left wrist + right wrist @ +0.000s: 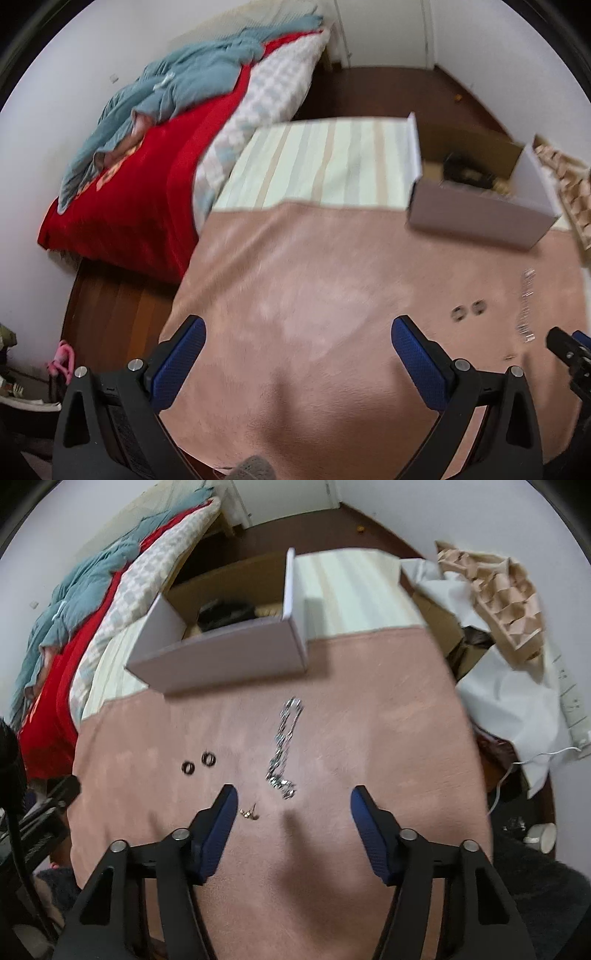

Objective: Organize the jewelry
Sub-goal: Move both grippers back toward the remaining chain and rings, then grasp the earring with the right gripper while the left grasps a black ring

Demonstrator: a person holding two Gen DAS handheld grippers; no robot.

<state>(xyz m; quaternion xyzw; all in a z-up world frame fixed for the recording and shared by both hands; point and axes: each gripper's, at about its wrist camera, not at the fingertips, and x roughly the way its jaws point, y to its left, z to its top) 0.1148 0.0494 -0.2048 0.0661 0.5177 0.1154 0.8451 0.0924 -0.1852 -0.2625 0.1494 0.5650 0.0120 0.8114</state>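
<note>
Two rings (198, 763), one chain (283, 747), perhaps one stud (249, 812).

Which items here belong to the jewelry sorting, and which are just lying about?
Part of the job:
- silver chain
- two dark rings
- small gold piece
- open white box
- right gripper, open above the pink cloth

Lying about:
- red blanket
- blue bedding
- cardboard insert
- white mug

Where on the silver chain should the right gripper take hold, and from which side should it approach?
Probably the bunched end of the silver chain, nearest the open right gripper, coming from above. The chain lies flat and stretched out on the pink cloth, and the clump gives the pads most to pinch.
</note>
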